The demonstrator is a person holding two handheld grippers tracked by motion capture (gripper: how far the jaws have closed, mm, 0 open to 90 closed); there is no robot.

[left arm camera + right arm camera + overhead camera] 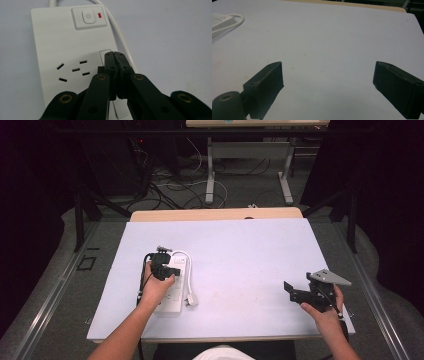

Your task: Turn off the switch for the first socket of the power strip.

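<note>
A white power strip lies flat on the left half of the white table. Its white cable loops along the right side to a plug. My left gripper hangs over the strip's far half, pointing down. In the left gripper view the left gripper is shut with nothing between its pads, its tips over a small rectangle on the strip, just right of a socket and below the power button with its red light. My right gripper stands open over bare table at the right, jaws wide apart.
The strip's end and cable loop show far off at the top left of the right gripper view. A wooden table edge runs along the back. Beyond it are desk legs and floor cables.
</note>
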